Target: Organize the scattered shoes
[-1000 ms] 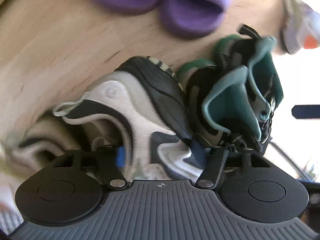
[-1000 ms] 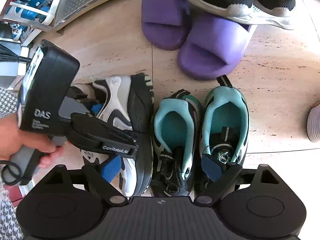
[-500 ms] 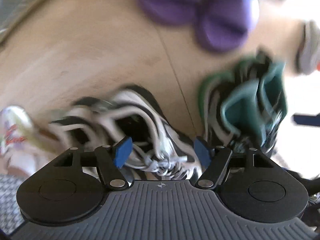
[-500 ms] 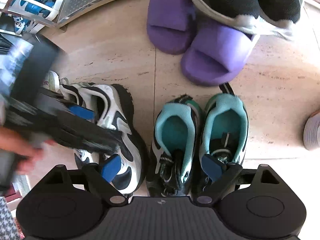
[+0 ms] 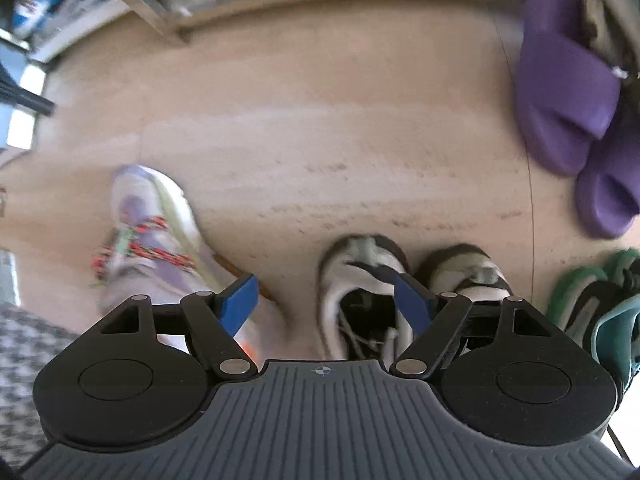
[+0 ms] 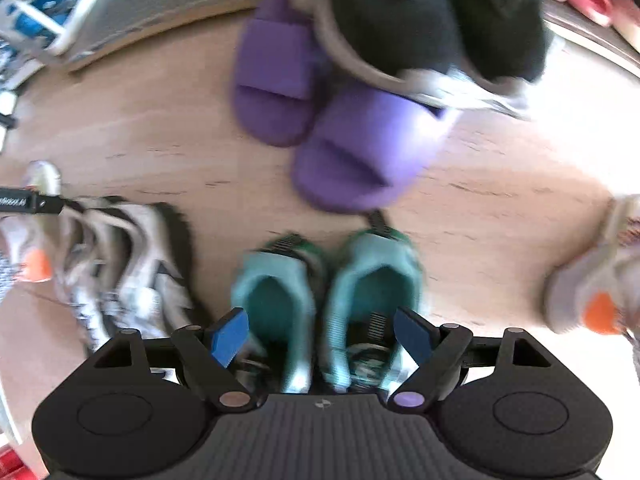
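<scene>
**Sneakers are light and soft: we should hold them at the heel collar**

Shoes lie on the pale floor (image 5: 320,140) in both views. In the left wrist view the left gripper (image 5: 326,304) hangs over the floor at the lower middle. Its jaws are wide and closing a little, and we see nothing pressed between the blue pads. The white and black sneakers (image 5: 360,280) stand side by side just under its right pad. A lilac sneaker with orange laces (image 5: 152,240) lies alone at the lower left, apart from its partner (image 6: 592,272), which shows at the right edge of the right wrist view.

The right gripper (image 6: 322,334) is above the teal sneakers (image 6: 380,276), a neat pair at the lower middle. Its jaws are also wide and closing, and the pads do not press on the shoes. The purple slides (image 6: 360,152) sit at the upper middle, partly under black shoes (image 6: 440,12).

We judge that the sneakers are light, with a soft upper and a stiffer sole. A grip across the padded heel collar or the side wall should hold best. Laces can slip or catch. The foam slides are likely smooth and springy, so the strap is the safer place.
</scene>
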`<state>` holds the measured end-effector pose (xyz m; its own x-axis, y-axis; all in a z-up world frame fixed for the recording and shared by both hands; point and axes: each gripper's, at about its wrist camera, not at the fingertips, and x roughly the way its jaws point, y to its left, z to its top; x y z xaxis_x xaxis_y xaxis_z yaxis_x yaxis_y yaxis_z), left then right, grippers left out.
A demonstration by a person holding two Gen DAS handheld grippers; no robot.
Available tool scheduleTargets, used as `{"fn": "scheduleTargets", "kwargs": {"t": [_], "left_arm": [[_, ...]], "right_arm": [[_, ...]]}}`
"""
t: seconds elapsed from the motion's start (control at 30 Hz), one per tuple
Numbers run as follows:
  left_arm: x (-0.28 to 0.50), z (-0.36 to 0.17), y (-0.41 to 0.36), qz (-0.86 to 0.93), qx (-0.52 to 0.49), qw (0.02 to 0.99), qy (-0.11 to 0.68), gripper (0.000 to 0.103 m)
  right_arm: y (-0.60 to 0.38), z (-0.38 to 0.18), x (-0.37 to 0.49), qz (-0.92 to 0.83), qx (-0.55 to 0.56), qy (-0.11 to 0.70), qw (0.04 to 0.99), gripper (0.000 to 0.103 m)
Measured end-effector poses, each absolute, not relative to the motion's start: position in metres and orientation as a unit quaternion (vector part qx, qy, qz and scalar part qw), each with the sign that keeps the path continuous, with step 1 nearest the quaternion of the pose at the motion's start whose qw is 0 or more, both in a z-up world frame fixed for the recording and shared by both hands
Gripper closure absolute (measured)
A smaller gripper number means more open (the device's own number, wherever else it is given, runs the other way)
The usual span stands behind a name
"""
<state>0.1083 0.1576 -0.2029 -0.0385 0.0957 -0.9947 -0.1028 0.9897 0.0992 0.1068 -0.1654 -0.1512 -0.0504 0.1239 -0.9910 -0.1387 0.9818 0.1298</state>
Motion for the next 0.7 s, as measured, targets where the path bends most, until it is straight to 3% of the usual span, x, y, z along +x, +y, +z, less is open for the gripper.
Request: {"fn": "scheduleTargets", "kwargs": {"t": [0.03,0.07,0.1,0.23,0.5,0.7], "left_arm": [[0.107,-0.215,0.148,0.034,-0.012,0.664,0.747,0.033],[0.102,-0.225,0.133,-0.023,-0.024,0.628,0.778,0.048],[0.097,-0.228,0.117,-0.062,-0.012,0.614,0.787,0.041],[0.088,-0.214,0.076,-0.109,0.096,0.630,0.763,0.043],[0.097,-0.158,0.102,-0.089,-0.008,0.665,0.741,0.046],[0.060,-0.187,0.042,-0.169,0.070,0.613,0.769,0.053]], "right_arm": [[-0.171,-0.152,0.107,0.088,-0.001,0.721,0.687,0.022],[-0.177,-0.153,0.108,0.080,0.004,0.724,0.686,0.022],[-0.183,-0.154,0.108,0.073,0.008,0.726,0.684,0.022],[-0.183,-0.154,0.108,0.078,0.018,0.725,0.684,0.022],[-0.165,-0.147,0.106,0.114,0.020,0.716,0.688,0.022],[-0.167,-0.144,0.108,0.113,0.028,0.714,0.690,0.019]]}}
